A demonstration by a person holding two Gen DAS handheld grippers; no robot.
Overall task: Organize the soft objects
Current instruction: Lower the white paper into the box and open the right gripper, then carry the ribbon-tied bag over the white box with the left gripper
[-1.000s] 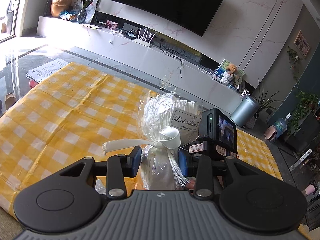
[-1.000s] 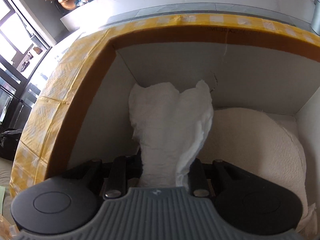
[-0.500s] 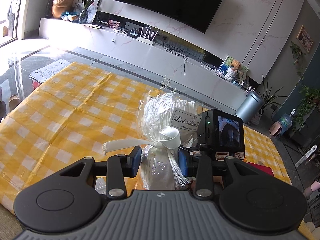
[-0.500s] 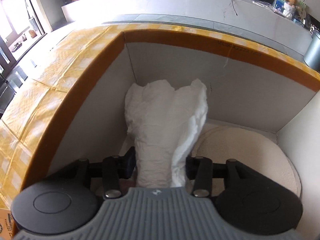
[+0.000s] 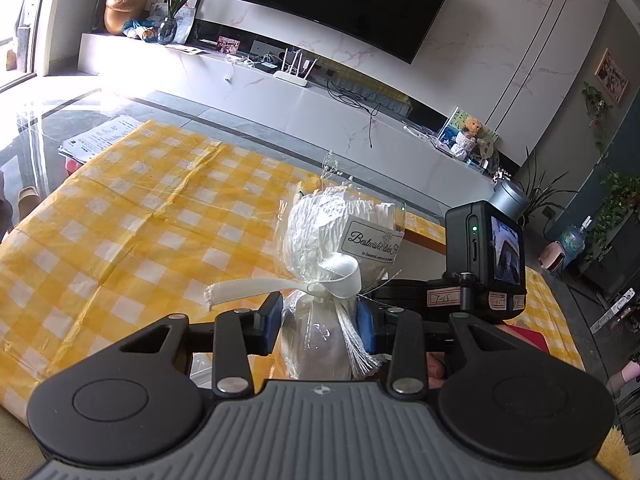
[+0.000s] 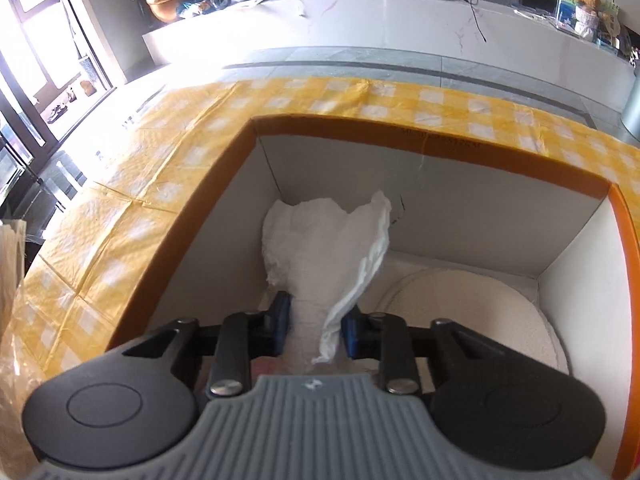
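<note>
My left gripper pinches a cellophane-wrapped gift bundle at its lower part, both blue pads pressed against the wrap; the bundle stands upright between the fingers, tied with a white ribbon and bearing a printed label; it hangs over the yellow checked tablecloth; to its right the camera of my other gripper shows, with part of my hand below it.

My right gripper is closing its jaws on a white cloth, both pads already against the fabric; the cloth rises from between the fingers, its upper part spread and one edge folded over to the right; it sits above the inside of an orange-rimmed box with white walls; a round white pad lies on the box floor to the right of the cloth; whether the cloth touches the floor I cannot tell; the box rests on the checked tablecloth.
</note>
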